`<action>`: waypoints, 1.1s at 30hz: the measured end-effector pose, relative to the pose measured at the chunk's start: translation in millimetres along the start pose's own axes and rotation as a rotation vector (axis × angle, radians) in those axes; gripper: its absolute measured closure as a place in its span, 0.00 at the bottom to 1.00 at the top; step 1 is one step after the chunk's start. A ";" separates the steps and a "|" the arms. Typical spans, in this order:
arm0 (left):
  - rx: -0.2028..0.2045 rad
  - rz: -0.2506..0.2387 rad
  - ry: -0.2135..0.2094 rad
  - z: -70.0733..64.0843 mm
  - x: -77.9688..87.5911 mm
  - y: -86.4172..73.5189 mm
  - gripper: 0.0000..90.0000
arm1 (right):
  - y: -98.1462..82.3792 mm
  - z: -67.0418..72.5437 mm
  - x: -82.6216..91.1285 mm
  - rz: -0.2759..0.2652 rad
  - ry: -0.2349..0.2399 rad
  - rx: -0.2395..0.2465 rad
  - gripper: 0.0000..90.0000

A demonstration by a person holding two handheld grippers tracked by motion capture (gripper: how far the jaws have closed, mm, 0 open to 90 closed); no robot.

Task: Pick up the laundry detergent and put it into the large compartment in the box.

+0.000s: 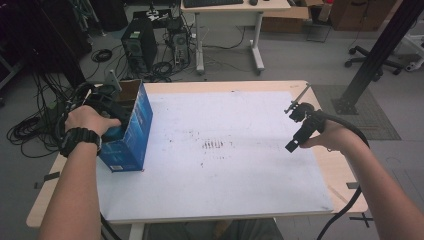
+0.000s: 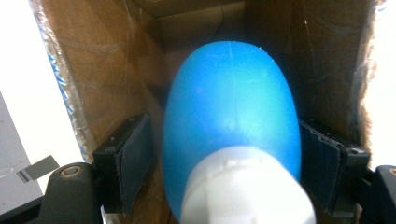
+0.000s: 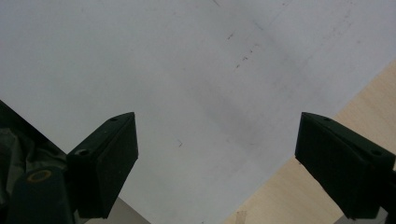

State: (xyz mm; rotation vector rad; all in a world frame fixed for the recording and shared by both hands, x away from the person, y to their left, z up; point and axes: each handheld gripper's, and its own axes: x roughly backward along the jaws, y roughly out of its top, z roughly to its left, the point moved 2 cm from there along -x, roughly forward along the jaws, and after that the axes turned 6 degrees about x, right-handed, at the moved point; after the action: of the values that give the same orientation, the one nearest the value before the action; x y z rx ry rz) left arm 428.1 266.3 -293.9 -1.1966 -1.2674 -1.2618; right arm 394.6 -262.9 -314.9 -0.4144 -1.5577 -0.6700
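A white sheet [image 1: 225,165] covers the table. At its left edge stands a blue box [image 1: 131,134] (brown inside), where the left gripper [image 2: 224,163] clasps a smooth blue bottle [image 2: 231,107] with a white cap [image 2: 245,189]. The right gripper [image 3: 217,163] hangs spread, empty.

High view: fixed above the person's side, looks fwd and down over the whole surface [image 1: 310,87], floor beyond. Left gripper view: v. close, aimed into the box [image 2: 107,70] past its jaws; same box [image 1: 131,127] sits at left in high view. Right gripper view: close, tilted down at the white sheet [image 3: 187,70], shared w/ high view [image 1: 225,170].
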 end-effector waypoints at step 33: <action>-0.015 -0.037 0.038 -5.5 32.4 -0.9 0.22 | 2.2 2.4 -0.8 -0.007 0.003 0.008 0.14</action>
State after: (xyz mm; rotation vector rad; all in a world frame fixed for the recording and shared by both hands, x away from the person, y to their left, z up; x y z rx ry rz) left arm 424.9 261.4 -261.6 -1.1593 -1.2592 -1.3171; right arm 394.3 -259.6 -315.3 -0.4023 -1.5589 -0.6693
